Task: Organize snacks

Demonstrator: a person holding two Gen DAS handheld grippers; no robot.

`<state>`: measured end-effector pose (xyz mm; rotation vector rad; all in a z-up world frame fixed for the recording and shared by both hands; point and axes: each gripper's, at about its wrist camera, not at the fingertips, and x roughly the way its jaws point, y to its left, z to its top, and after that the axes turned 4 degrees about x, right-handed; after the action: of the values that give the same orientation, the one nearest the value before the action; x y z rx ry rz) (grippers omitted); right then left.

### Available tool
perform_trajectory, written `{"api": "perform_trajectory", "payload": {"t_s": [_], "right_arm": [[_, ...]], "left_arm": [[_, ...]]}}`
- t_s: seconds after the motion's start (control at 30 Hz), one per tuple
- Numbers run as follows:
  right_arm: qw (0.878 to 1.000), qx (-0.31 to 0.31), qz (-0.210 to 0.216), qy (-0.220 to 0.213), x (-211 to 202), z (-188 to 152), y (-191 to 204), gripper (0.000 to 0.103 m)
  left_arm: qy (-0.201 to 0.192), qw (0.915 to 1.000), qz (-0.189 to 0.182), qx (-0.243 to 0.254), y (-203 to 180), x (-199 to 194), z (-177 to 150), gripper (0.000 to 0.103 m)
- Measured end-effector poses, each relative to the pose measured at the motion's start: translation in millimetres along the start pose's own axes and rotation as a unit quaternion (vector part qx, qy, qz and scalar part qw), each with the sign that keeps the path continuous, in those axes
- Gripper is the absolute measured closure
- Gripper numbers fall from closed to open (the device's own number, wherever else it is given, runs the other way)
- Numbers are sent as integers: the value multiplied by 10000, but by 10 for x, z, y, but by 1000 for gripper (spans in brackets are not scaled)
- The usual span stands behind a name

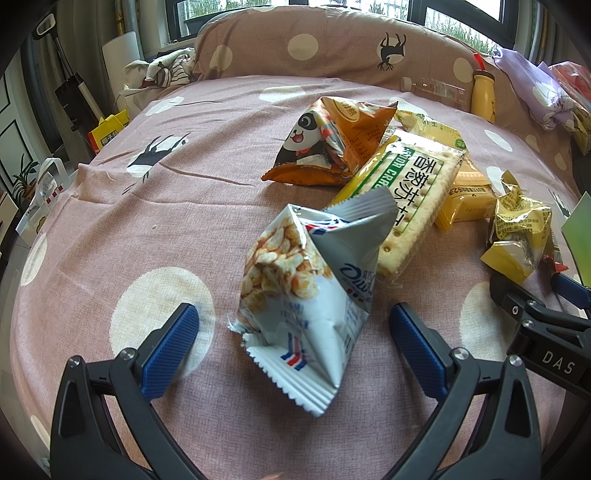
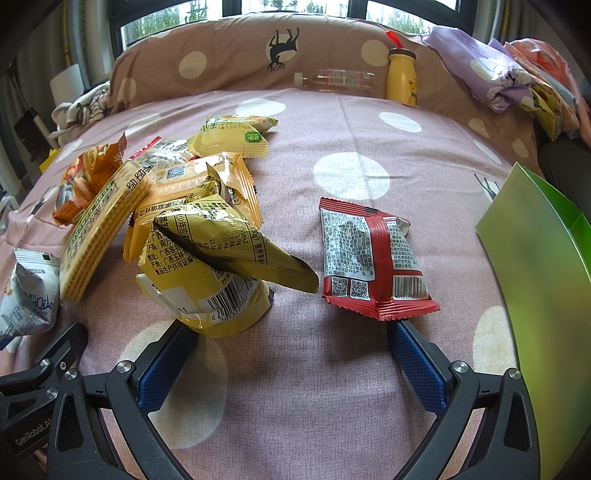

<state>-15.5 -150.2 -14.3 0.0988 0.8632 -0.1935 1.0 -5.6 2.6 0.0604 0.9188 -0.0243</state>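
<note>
A: Pink dotted bedspread [image 1: 110, 229] fills your left view; your left gripper [image 1: 295, 343] stands spread around the white oat packet [image 1: 310, 295]. Light, crinkly — pinch its puffed middle.

B: Right view?

A: Your right gripper [image 2: 291, 365] gapes, holding nothing; the slippery red packet [image 2: 373, 258] lies just ahead.

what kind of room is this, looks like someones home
Most likely a bedroom in a home: the snacks lie on a bed with a pink polka-dot sheet, a matching long pillow runs along the far edge under windows, and folded bedding is piled in the corner.
</note>
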Motion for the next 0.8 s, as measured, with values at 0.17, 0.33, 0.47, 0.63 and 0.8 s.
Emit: {"api": "perform_trajectory", "payload": {"t_s": [0.17, 0.33, 0.47, 0.63, 0.8], "right_arm": [[10000, -1, -1, 0, 2, 0, -5, 0], [10000, 0, 0, -1, 1, 0, -5, 0], [10000, 0, 1, -1, 0, 0, -6, 0], [10000, -1, 0, 0, -1, -1, -6, 0], [10000, 0, 0, 0, -1, -1, -6, 0]], "left_arm": [[-2, 10000, -3, -3, 11, 2, -5, 0], [-1, 10000, -1, -1, 10, 2, -4, 0], [-2, 10000, -2, -3, 12, 2, -5, 0], [-1, 10000, -3, -3, 11, 2, -5, 0], [9, 10000, -5, -2, 15, 21, -15, 0]]}}
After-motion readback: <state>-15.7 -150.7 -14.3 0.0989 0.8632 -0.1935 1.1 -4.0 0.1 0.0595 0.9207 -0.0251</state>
